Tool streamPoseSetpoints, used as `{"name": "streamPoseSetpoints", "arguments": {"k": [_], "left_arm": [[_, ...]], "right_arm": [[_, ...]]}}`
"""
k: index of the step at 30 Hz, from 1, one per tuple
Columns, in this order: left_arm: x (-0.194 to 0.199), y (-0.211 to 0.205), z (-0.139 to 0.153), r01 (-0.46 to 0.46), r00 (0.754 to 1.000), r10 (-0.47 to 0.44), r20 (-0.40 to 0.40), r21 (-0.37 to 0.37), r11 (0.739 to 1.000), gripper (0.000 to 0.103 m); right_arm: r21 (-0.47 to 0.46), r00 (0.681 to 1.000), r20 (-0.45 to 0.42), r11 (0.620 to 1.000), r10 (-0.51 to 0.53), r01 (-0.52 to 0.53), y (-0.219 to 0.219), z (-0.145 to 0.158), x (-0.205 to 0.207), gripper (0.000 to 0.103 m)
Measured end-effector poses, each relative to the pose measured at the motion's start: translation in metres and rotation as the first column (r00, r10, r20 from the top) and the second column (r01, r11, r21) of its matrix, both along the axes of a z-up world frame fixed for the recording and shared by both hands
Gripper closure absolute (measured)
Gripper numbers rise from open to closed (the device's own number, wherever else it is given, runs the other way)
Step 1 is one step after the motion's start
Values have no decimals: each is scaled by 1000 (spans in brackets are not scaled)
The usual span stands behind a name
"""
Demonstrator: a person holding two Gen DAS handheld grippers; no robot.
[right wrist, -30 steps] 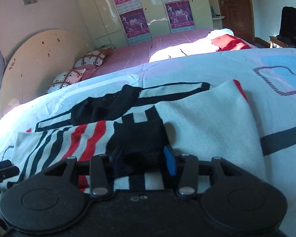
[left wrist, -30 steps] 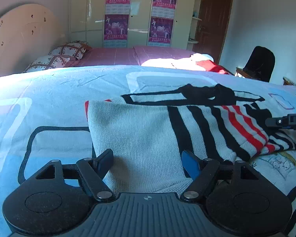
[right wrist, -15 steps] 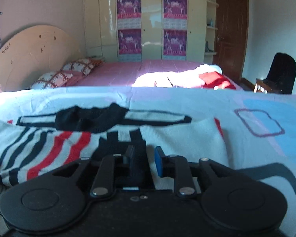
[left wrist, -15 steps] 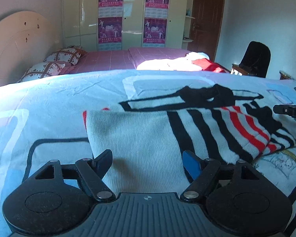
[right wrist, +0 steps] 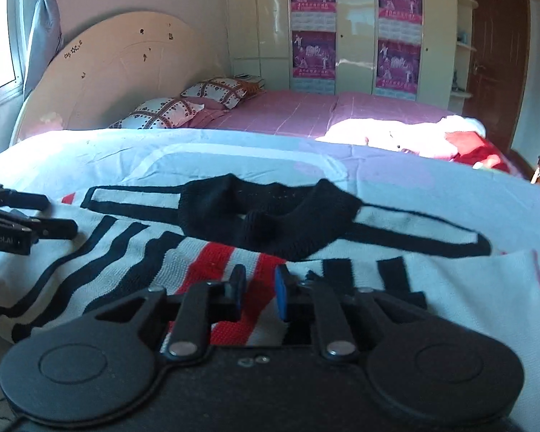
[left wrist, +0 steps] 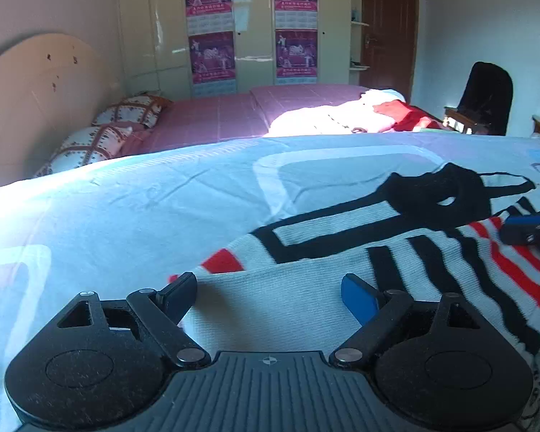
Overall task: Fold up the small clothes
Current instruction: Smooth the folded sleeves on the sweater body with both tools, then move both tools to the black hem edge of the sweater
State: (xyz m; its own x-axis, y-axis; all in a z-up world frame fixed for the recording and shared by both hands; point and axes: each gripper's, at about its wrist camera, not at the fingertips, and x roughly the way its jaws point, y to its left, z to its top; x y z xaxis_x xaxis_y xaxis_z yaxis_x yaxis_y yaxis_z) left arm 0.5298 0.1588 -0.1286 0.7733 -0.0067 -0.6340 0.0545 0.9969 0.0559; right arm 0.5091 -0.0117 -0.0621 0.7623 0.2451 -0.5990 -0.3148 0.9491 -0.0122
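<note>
left gripper jaws spread wide and just been opening further; nothing pinched, the sweater's plain white knit lies flat under the gap. black pad at 9 o'clock of the gap sits over the folded edge, next to a red cuff; blue pad at 3 o'clock is over the white part.

right gripper jaws nearly together and just been closing. a red-and-white striped fold of the sweater runs up between the pads, but i cannot tell whether they actually press on it.

sweater lies on a light blue bedsheet, partly folded. black collar at 12 o'clock from the right gripper, black-outlined sleeve panels running out to 10 and 2 o'clock. black and red stripes at 3 o'clock from the left gripper.

in the left wrist view the right gripper's tip shows at the 3 o'clock edge, over the stripes. in the right wrist view the left gripper's fingers show at 9 o'clock, over the sweater's edge.

further out at 12 o'clock: pink bed, two patterned pillows, cream wardrobe with purple posters.
</note>
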Motion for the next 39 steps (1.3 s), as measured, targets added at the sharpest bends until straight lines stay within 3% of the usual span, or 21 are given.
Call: {"name": "streamPoseSetpoints", "arguments": {"k": [2, 3, 5, 10, 13, 15, 16, 18, 20, 23, 25, 27, 32, 34, 35, 37, 39], "left_arm": [[2, 14, -10, -16, 1000, 14, -21, -91, 996, 9], [5, 17, -13, -34, 999, 30, -43, -96, 995, 0], [9, 26, -16, -43, 997, 33, -64, -152, 987, 0], [-21, 14, 5, -13, 1000, 14, 11, -87, 996, 0], [-44, 0, 16, 15, 998, -8, 66, -107, 994, 0], [-55, -18, 19, 45, 994, -39, 98, -66, 997, 0], [-55, -28, 15, 67, 995, -64, 81, -36, 997, 0], [-46, -43, -5, 75, 997, -74, -37, 20, 997, 0], [-54, -40, 2, 61, 998, -61, -5, -24, 998, 0], [-71, -45, 13, 72, 996, -71, 53, -22, 997, 0], [-69, -51, 4, 93, 996, -93, 7, -41, 995, 0], [-68, -53, -5, 85, 996, -86, -18, -37, 996, 0], [-73, -66, 16, 90, 995, -87, 39, -79, 993, 0], [-67, -77, 9, 86, 996, -86, 4, -81, 993, 0], [-60, -82, -2, 81, 995, -85, -59, -71, 994, 0], [-63, -88, -9, 87, 995, -88, -44, -41, 995, 0], [-68, -83, 1, 73, 996, -76, -44, -59, 996, 0]], "right_arm": [[44, 1000, -30, 999, -9, 10, -14, -6, 5, 87], [49, 999, -38, 999, -8, 10, -16, -5, 8, 88], [13, 999, -41, 1000, 3, -3, -12, -3, 8, 88], [25, 999, -1, 999, -34, 34, -27, 16, -7, 80], [12, 999, -6, 999, -41, 41, -37, 14, -14, 79], [-19, 998, -27, 999, -49, 48, -40, 4, -16, 80], [-30, 999, -15, 999, -46, 46, -41, 0, -19, 80], [-44, 998, -7, 998, -54, 54, -40, 3, -25, 80], [-19, 998, 14, 998, -61, 61, -44, 13, -35, 79], [6, 999, 53, 1000, -6, 6, -45, 17, -51, 77], [-71, 1000, 1, 997, 16, -16, -36, 4, -49, 76], [-89, 1000, 19, 996, 20, -18, -33, 0, -52, 76], [-33, 993, 60, 995, 101, -99, -14, 20, -70, 71], [-60, 990, 10, 989, 138, -137, 2, 9, -69, 59], [-101, 991, -29, 986, 133, -135, 9, 0, -65, 59], [-84, 993, -23, 990, 113, -115, 8, 1, -66, 59], [-42, 995, -12, 995, 94, -95, -1, 14, -73, 61]]}}
